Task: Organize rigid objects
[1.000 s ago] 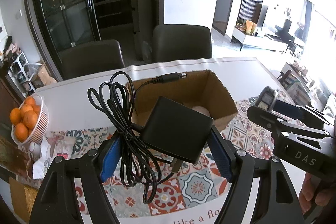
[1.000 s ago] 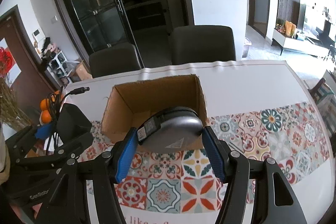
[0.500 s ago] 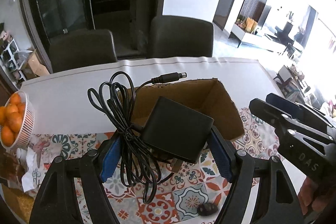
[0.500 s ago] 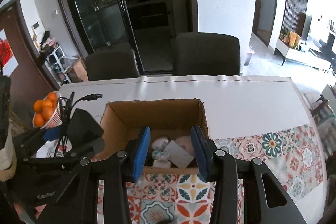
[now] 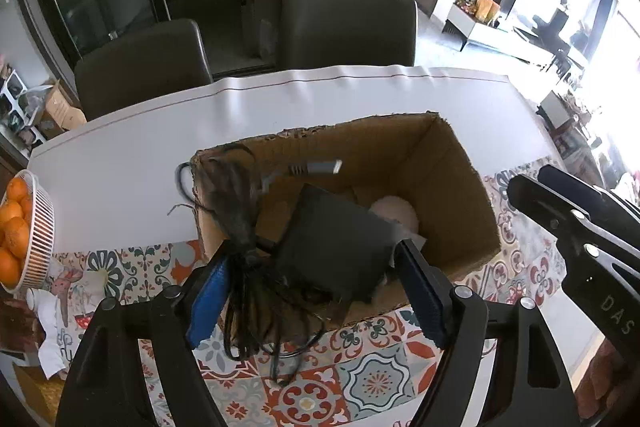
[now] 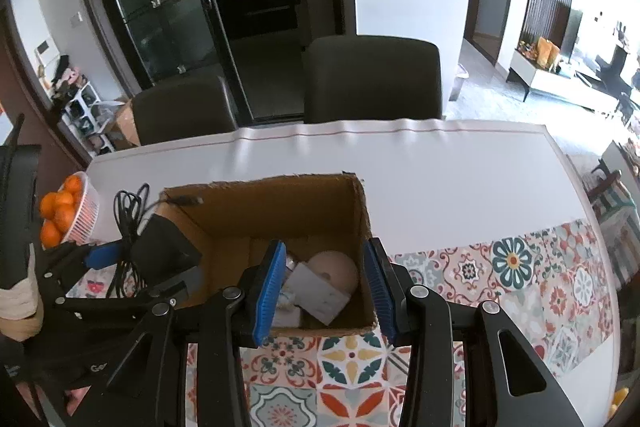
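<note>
Over the near-left corner of the open brown cardboard box, the left gripper pinches a black rectangular power adapter between its blue pads, with the bundled black cable draped over the left pad. The adapter hangs above the box's near rim, roughly at 7 o'clock of the opening. The right gripper sits at 6 o'clock of the box, its blue pads spread and holding nothing.

The likeliest trouble, as I judge it, is the cable: its loops spill outside the left wall and its grey barrel plug points across the opening, so on release the adapter may drop in while the cord snags on the rim or on the pad and drags it back out. The light box could also shift on the patterned tile-print tablecloth if bumped.

Counted: one box, one adapter with one cable, two grippers. Inside the box I can make out one pale round object and one grey flat card-like piece; anything smaller is unclear. At 9 o'clock stands one white basket of oranges, and two dark chairs stand behind the table.
</note>
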Tool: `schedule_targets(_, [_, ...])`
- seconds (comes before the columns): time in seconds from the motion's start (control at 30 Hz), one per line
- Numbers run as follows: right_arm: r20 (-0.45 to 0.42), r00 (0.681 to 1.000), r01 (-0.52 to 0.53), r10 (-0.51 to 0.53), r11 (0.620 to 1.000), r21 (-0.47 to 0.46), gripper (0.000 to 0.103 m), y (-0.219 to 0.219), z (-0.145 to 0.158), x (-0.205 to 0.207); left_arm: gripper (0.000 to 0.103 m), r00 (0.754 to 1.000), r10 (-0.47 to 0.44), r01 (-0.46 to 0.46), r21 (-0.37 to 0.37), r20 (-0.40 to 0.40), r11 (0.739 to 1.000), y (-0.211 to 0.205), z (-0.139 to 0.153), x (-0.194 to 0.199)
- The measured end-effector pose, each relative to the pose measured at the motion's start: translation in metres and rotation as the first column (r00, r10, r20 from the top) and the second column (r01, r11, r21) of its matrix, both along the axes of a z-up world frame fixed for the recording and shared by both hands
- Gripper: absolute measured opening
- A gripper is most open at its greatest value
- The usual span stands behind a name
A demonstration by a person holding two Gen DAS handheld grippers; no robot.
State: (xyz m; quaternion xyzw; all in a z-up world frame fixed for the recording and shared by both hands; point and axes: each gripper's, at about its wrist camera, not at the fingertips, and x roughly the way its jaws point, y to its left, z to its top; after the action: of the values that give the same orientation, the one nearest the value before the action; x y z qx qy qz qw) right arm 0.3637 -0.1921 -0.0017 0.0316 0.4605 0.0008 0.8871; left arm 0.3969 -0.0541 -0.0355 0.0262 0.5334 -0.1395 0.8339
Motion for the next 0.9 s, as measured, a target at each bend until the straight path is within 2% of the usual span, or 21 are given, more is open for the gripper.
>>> schedule_targets(0.03, [-0.004,1.000,0.004,-0.004,1.000,-0.003,0.042,-0.001,-0.002,0.000,0.087,1.000,0.003,-0.003,0.004,0.006,1.000,0.000,0.000,-0.001])
schedule_targets(0.37, [-0.005,1.000,0.021,-0.021,1.000,0.002,0.042,-0.004,-0.002,-0.010,0.092,0.992,0.063,-0.072,0.081,0.111,0.994,0.007,0.020,-0.019])
schedule_targets(0.9, [0.051,0.999,0.015,-0.016,1.000,0.007,0.049,0.008,0.017,-0.072,0.103,0.952,0.140,-0.171,0.095,0.272,0.981,0.029,0.053,-0.091])
